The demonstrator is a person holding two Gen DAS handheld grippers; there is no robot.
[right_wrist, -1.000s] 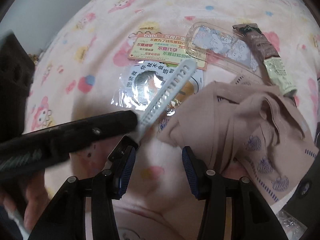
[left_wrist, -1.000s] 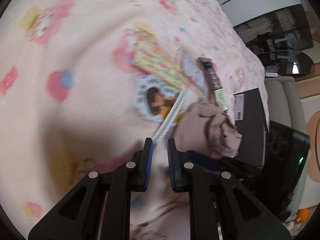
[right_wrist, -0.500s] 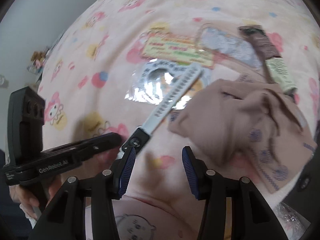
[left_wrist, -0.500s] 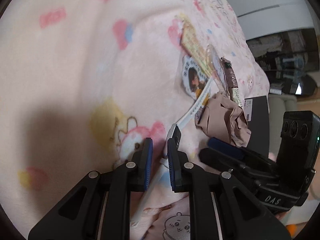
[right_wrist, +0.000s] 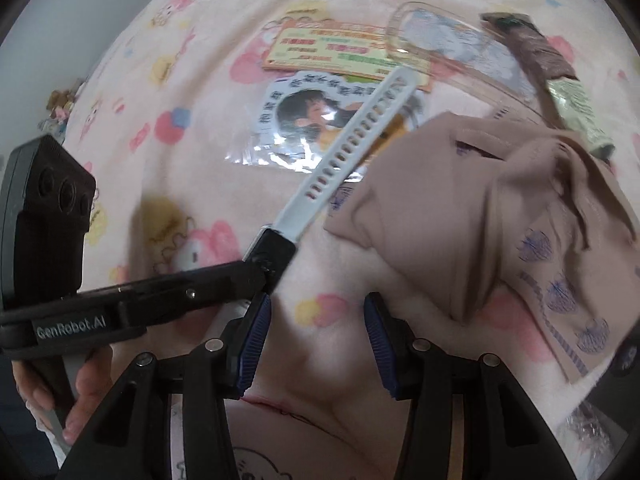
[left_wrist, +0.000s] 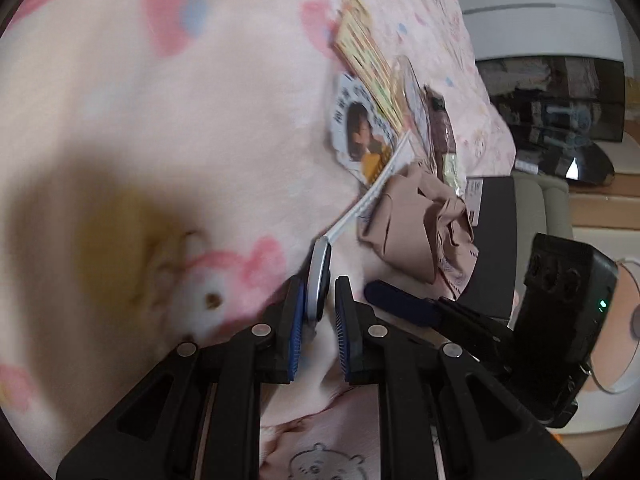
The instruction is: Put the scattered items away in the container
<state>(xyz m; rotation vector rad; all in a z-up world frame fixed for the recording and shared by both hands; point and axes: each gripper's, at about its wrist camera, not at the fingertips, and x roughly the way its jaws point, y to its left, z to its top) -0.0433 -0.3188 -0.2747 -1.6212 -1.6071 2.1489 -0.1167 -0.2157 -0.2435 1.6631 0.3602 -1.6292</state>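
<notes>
Pinching the watch (right_wrist: 280, 246) by its case, left tool (left_wrist: 316, 320) narrow; its strap lies across the photo card (right_wrist: 304, 116). Right tool (right_wrist: 316, 336) half-open, empty, near the cloth (right_wrist: 480, 200). Nothing binned yet; card, cloth, sachet (right_wrist: 532, 48) remain on bed (right_wrist: 200, 40). Container unclear.

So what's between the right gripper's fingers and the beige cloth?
Only bare pink blanket. In the right wrist view the right gripper is open over the blanket, and the cloth lies just beyond its far finger with nothing between.
</notes>
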